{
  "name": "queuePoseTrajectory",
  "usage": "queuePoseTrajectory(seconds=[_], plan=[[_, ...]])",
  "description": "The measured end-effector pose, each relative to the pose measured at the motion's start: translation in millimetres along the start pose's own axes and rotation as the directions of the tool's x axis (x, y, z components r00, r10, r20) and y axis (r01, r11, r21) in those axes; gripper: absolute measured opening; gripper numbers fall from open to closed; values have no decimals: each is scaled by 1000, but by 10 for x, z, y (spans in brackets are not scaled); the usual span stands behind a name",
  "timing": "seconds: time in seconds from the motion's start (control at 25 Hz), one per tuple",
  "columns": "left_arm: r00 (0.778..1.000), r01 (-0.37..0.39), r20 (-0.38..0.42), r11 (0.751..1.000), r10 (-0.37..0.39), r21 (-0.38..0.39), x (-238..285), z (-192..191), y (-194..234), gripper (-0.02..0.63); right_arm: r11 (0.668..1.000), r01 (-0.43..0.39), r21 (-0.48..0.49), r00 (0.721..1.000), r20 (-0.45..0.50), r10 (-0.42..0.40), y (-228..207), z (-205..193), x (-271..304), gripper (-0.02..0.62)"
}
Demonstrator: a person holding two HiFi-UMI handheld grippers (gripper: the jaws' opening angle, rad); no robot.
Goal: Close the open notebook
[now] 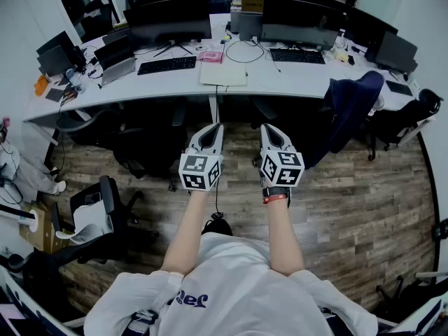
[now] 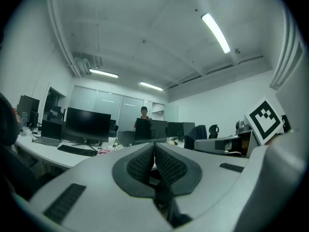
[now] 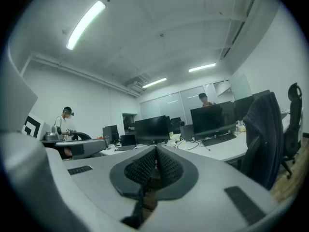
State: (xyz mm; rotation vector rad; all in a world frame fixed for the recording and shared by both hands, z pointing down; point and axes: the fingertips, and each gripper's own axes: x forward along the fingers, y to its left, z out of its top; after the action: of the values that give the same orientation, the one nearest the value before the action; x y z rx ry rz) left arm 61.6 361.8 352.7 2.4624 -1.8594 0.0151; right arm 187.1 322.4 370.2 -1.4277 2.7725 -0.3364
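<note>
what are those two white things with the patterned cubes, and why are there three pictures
A person holds a two-jaw tool in each hand: the left hand-held gripper and the right hand-held gripper. The marked cube on each is part of it. The head view comes from a camera on the person's head, looking down; the other two views come from cameras riding on each hand-held gripper, looking along its jaws. Both pairs of jaws are shut and hold nothing. Ahead, a desk carries a pale notebook, a keyboard and a monitor.
</note>
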Motion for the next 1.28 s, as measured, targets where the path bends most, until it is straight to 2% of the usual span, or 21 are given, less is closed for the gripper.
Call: queuePoseTrajectory(seconds=[0.2,0.4,0.56,0.76,0.96,1.16,1.28], plan=[[1000,-6,-9,1000,6,-19,81,-1,-77,21,1000,-9,-4,1000,-1,9,-129,90,0,14],[1000,-3,-24,1000,3,8,304,-58,10,21,999,-33,19,999,-19,33,-162,-5,247,14],[1000,-1,-18,1000,1,-18,711,-73,317,21,998,-57,38,998,-12,58,-184,1,714,14],[1000,12,-10,1000,-12,-18,1339,75,805,21,997,-68,48,997,35,67,-265,266,1454,14],[1000,14,5,999,-14,-34,1828,233,1291,21,997,-60,42,998,33,58,-305,424,2126,14],[1000,9,-26,998,-11,-68,2183,120,1789,21,999,-39,32,999,4,39,-286,403,2737,2],[998,-20,-67,999,18,-36,2367,37,2044,21,999,-23,36,1000,-19,24,-309,375,3037,0]])
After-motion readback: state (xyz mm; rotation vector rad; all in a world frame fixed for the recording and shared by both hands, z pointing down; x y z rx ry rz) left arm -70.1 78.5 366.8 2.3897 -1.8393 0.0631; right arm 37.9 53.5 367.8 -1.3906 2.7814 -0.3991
